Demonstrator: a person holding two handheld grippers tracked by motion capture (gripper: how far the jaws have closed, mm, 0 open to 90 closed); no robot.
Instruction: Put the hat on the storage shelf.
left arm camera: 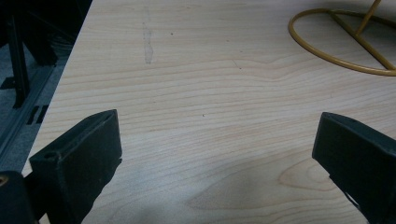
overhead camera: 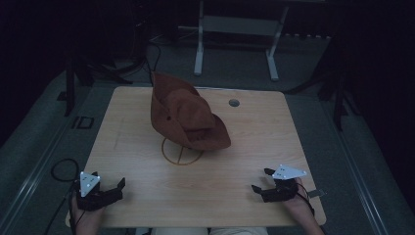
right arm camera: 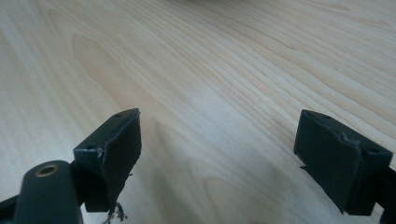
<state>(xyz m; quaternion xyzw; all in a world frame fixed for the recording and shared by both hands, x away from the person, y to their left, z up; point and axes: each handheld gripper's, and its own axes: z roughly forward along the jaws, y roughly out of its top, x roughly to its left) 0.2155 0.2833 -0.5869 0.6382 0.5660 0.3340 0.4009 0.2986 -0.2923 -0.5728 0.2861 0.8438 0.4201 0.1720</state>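
At table's near edge, left gripper (overhead camera: 113,188) & right gripper (overhead camera: 261,182) rest agape, holding nothing.

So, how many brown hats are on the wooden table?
1. The brown felt hat sits tilted on a yellow wire stand near the middle of the light wooden table, beyond both grippers. Nothing shows beneath it, though its brim could hide something.

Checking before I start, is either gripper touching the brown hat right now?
No, the left gripper and right gripper sit near the table's front edge, apart from the brown hat.
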